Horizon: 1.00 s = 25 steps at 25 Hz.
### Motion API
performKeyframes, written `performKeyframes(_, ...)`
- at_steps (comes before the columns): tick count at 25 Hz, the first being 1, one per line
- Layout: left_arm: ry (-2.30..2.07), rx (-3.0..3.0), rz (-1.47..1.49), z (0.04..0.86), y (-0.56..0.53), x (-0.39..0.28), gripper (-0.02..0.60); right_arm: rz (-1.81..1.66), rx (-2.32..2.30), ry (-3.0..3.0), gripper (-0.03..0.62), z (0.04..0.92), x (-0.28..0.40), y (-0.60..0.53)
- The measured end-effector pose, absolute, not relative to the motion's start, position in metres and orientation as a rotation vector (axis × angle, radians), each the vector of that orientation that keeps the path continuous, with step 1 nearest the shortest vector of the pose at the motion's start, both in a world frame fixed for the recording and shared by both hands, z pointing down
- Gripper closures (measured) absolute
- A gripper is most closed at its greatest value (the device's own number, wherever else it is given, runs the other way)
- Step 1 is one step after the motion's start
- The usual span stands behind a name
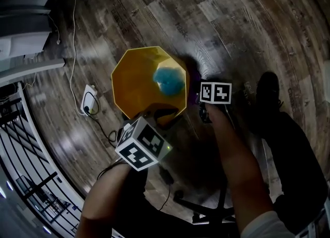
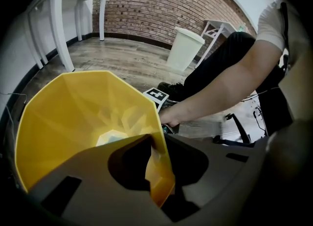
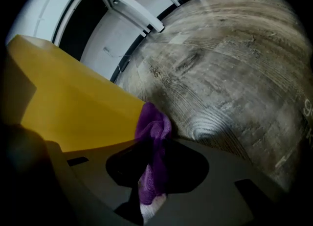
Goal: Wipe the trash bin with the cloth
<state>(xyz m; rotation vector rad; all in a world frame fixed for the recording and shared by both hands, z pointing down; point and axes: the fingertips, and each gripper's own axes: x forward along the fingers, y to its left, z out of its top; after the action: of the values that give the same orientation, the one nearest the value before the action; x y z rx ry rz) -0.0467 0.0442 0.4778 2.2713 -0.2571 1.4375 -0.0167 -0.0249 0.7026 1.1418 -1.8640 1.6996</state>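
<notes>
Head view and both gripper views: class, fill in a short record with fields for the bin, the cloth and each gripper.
bin: yellow trash bin, upright on the wooden floor, with a blue thing inside
cloth: purple cloth, at the bin's outer wall
left gripper: jaws clamped on the bin's rim
right gripper: jaws shut on the cloth

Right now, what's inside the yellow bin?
One blue fuzzy lump deep in the bin, nothing else visible. The left gripper, clamped on the rim, covers part of the near wall; what lies under the lump is hidden.
</notes>
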Motion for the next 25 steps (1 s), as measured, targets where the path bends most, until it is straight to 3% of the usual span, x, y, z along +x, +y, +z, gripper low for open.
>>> performKeyframes(12, -0.287, 2.306, 1.437, 0.48, 0.04, -0.048, 0.512, 1.682, 1.197, -1.874, 0.5, 0.684, 0.004, -0.019)
performKeyframes(20, -0.142, 2.432, 1.528, 0.462, 0.052, -0.054, 0.411, 1.7, 1.263, -1.91, 0.499, 0.628, 0.035, 0.0)
performKeyframes(25, -0.06, 2.465, 1.678, 0.456, 0.058, -0.081, 0.389, 1.703, 1.27, -1.938, 0.499, 0.593, 0.038, 0.01)
